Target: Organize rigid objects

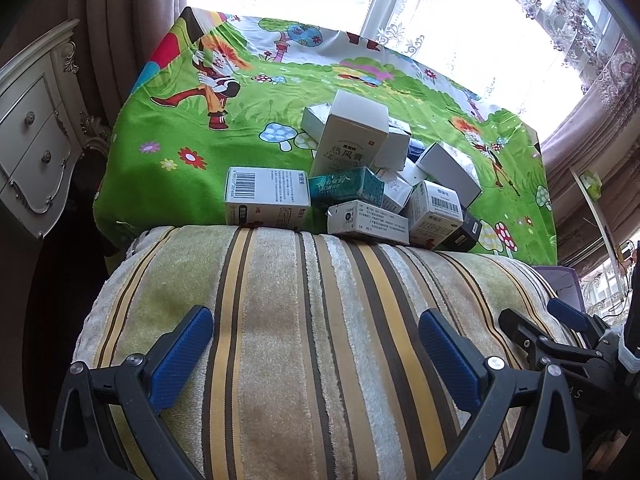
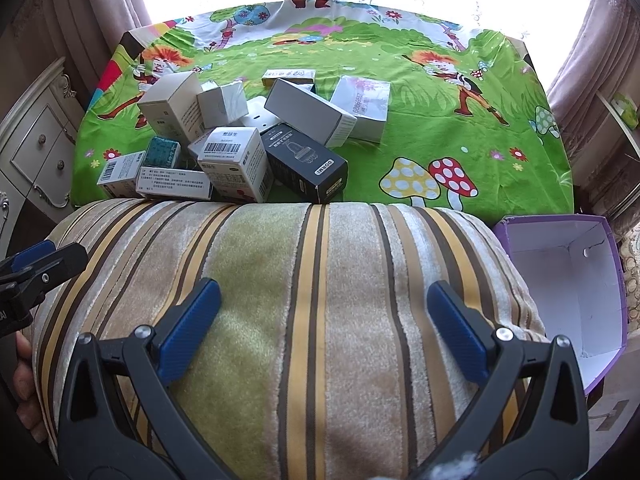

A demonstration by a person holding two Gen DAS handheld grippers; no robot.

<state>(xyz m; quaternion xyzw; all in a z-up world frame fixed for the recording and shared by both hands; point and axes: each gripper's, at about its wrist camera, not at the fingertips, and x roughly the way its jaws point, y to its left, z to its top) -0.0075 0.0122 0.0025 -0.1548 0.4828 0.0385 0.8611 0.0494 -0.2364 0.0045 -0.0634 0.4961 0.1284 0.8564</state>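
Striped cushion [image 2: 312, 300] before piled boxes [image 2: 224, 140], purple carton [image 2: 568, 292] beside; both grippers' fingers [image 1: 448, 356] apart

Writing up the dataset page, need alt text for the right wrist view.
The open right gripper hovers empty over a striped plush cushion, facing a jumbled pile of small cartons on a green cartoon-print cloth. An open, empty purple box sits at right; the left gripper edges in at left.
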